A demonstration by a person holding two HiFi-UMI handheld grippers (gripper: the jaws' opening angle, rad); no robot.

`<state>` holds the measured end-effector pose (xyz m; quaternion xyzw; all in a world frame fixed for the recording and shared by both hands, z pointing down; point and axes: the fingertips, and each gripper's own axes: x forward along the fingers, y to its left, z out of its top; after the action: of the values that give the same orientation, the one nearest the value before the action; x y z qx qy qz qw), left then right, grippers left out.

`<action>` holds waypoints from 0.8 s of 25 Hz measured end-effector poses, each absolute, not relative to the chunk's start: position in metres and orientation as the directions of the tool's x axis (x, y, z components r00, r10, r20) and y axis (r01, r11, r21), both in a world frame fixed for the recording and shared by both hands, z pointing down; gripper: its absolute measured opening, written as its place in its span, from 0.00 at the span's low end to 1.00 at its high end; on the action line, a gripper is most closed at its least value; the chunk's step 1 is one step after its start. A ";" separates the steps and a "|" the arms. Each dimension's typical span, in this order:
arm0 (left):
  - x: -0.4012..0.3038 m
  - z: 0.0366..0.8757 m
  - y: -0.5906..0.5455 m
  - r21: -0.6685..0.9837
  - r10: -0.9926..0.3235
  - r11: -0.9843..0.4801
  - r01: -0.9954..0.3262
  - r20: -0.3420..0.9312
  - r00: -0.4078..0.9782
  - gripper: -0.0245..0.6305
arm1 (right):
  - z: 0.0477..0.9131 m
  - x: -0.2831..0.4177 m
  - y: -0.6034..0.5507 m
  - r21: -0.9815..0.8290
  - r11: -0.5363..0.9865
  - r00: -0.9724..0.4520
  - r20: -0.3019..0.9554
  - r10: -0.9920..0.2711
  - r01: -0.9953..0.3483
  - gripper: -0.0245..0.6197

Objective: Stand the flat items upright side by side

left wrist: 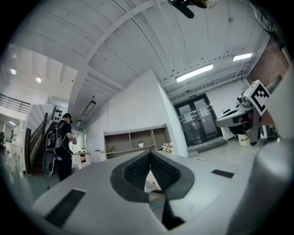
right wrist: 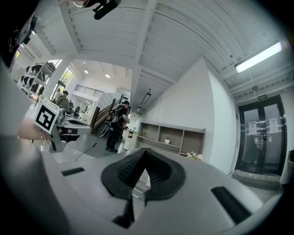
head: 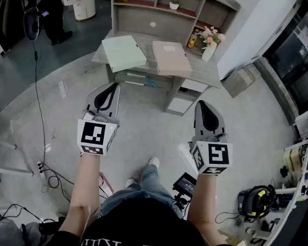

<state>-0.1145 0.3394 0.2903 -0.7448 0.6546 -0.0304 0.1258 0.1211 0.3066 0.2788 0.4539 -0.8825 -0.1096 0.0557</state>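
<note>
Two flat file boxes lie on a grey desk [head: 207,72] ahead of me: a pale green box [head: 123,53] on the left and a beige box [head: 170,58] to its right. My left gripper [head: 114,86] is held level over the floor, well short of the desk, its jaws shut with nothing between them. My right gripper [head: 201,106] hangs at the same height to the right, also shut and empty. In the left gripper view the closed pads [left wrist: 150,170] meet at the tip; the closed pads [right wrist: 144,170] in the right gripper view meet likewise.
A shelf unit [head: 164,8] rises behind the desk, with a vase of flowers [head: 210,42] at its right end. Cables [head: 45,166] trail on the floor at left. A person [head: 51,16] stands at the far left. Equipment and a yellow headset [head: 257,198] sit at right.
</note>
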 end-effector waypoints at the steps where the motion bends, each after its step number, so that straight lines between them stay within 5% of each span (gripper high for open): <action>1: -0.115 0.290 0.342 -0.228 -0.983 -0.108 -0.968 -0.118 0.138 0.06 | 0.278 0.121 0.308 0.244 0.565 -0.583 -0.003 -0.812 -0.788 0.06; 9: -0.112 0.291 0.355 -0.197 -0.978 -0.151 -0.969 -0.113 0.176 0.08 | 0.275 0.116 0.321 0.260 0.571 -0.595 -0.014 -0.804 -0.778 0.06; 13: -0.112 0.302 0.342 -0.072 -0.983 -0.176 -0.982 -0.046 0.180 0.71 | 0.274 0.120 0.318 0.245 0.573 -0.596 -0.024 -0.803 -0.782 0.06; 16: -0.114 0.308 0.329 -0.027 -0.989 -0.148 -0.989 -0.016 0.149 0.83 | 0.274 0.128 0.307 0.245 0.559 -0.581 -0.025 -0.813 -0.792 0.06; 20: -0.111 0.306 0.310 -0.034 -0.991 -0.133 -0.991 -0.016 0.133 0.84 | 0.276 0.137 0.285 0.223 0.556 -0.576 -0.032 -0.817 -0.801 0.06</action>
<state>-0.1106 0.3101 0.3064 -0.7526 0.6583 -0.0051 0.0182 0.1371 0.2853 0.2758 0.4588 -0.8813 -0.1069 0.0377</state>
